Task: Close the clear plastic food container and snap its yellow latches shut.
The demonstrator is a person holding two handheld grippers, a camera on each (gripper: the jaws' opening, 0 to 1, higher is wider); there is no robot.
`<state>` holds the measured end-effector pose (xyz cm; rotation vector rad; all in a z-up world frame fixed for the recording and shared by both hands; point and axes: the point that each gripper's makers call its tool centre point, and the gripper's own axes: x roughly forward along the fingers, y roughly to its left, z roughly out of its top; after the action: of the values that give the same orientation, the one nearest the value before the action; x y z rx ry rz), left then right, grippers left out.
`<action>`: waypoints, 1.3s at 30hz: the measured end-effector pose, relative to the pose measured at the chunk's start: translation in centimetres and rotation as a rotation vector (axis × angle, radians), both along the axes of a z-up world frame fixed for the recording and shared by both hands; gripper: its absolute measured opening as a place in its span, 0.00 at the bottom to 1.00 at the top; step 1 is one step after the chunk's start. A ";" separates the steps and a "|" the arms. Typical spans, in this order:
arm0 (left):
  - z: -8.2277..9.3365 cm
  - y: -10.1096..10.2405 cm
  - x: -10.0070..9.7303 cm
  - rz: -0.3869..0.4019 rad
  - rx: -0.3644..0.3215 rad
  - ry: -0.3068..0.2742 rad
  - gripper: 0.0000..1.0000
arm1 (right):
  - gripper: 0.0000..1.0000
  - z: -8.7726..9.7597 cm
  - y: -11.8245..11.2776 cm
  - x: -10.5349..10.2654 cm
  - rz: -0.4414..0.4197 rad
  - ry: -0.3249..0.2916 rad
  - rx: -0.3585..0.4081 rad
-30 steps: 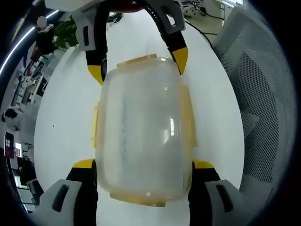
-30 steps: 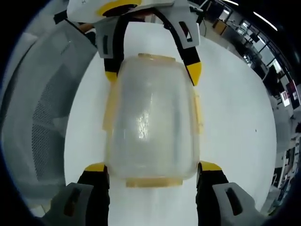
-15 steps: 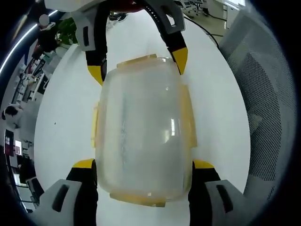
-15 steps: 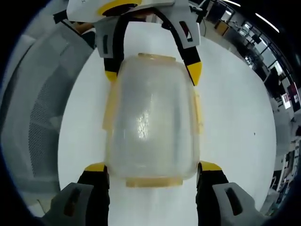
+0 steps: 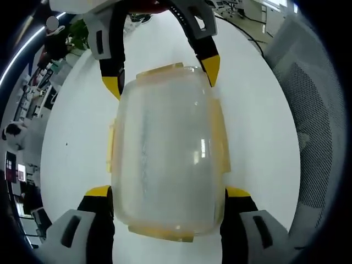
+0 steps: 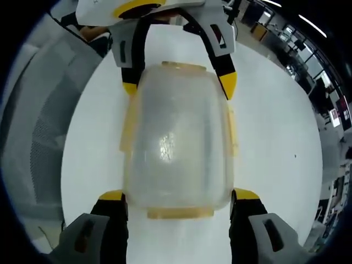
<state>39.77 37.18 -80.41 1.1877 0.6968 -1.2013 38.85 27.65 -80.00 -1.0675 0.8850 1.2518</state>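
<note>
beside the container (image 5: 165,154), left view: plant (image 5: 77,36); right view: neither

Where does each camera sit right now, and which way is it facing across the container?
Left gripper view: rides the left hand-held gripper, looking along its jaws, which flank the near end of the clear container; the right hand-held gripper flanks the far end.
Right gripper view: rides the right hand-held gripper, facing the opposite way over the clear container; the left hand-held gripper is beyond.
Shared: the container, its yellow latches, the white table, both grippers.
</note>
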 end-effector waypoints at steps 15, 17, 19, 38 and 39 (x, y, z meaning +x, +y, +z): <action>0.0 -0.1 0.8 -0.002 -0.001 -0.003 0.80 | 0.76 0.0 -0.2 0.8 -0.004 -0.002 0.016; 0.0 -0.2 0.8 -0.004 0.001 -0.003 0.80 | 0.76 0.0 -0.1 0.8 -0.003 -0.001 0.011; 0.0 -0.1 0.8 -0.009 0.001 -0.005 0.80 | 0.77 0.0 -0.1 0.7 -0.005 -0.002 0.007; 1.1 1.1 0.2 0.088 -0.103 -0.008 0.93 | 0.82 1.3 -0.7 0.5 -0.130 -0.063 0.089; 1.2 1.1 0.1 0.101 -0.118 -0.002 0.93 | 0.82 1.4 -0.6 0.4 -0.148 -0.060 0.107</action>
<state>39.91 38.26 -79.18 1.0435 0.6676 -1.1407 39.23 27.05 -78.55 -0.9329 0.8269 1.1256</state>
